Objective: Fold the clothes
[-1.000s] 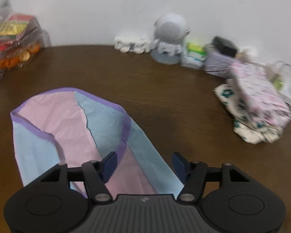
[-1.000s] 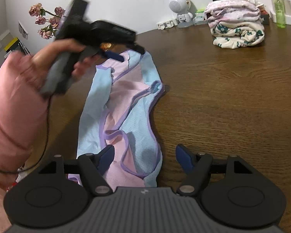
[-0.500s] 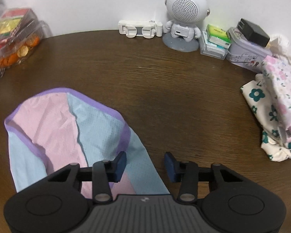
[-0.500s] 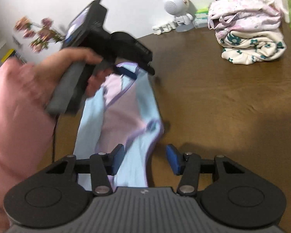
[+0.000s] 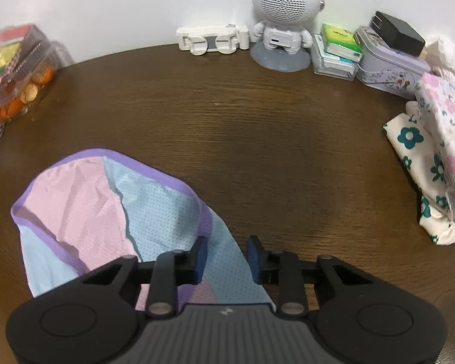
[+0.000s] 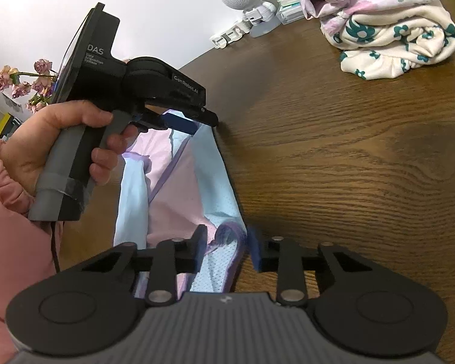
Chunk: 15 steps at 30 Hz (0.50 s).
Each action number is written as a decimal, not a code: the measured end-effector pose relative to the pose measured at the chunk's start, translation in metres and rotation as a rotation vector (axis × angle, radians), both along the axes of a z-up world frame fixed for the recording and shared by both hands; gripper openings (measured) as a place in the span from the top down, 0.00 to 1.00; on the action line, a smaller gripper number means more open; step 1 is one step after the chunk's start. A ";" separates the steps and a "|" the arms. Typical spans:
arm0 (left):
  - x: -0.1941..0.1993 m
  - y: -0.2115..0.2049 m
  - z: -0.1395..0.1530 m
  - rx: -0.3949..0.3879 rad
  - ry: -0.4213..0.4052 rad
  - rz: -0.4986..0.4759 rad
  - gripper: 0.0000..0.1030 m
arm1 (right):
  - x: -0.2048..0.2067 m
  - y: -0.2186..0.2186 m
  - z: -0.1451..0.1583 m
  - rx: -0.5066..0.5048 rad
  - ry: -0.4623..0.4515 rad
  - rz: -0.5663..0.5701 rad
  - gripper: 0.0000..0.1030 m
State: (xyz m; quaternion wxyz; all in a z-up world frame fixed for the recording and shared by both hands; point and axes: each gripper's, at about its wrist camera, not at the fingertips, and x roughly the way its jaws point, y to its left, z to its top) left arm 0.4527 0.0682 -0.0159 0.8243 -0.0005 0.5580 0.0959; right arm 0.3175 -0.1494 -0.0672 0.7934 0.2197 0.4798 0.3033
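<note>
Table [image 5: 257,139]: I see dark wood, carrying everything.
Garment [image 5: 112,212]: pink, pale blue and purple-trimmed mesh, lying long and flat between my two tools.
Folded stack [image 6: 388,27]: floral clothes, well apart at the far side.
Left gripper [image 5: 226,256]: jaws just closing over the garment's blue edge; fabric between the pads, no pinch yet that I can see.
Right gripper [image 6: 226,253]: likewise closing, the purple hem between its pads, not pressed.
Writing: "DAS" and "GenRobot.AI" on the left tool's body.
</note>
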 end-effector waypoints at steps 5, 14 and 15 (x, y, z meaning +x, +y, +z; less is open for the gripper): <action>-0.001 -0.007 -0.001 0.009 -0.014 -0.017 0.90 | 0.000 0.001 -0.004 0.011 0.006 0.012 0.90; -0.010 0.008 -0.002 -0.065 -0.079 0.024 1.00 | -0.007 0.007 0.003 0.028 -0.044 0.063 0.96; -0.011 0.011 -0.002 -0.080 -0.090 0.031 1.00 | -0.009 0.008 0.005 0.033 -0.055 0.071 0.96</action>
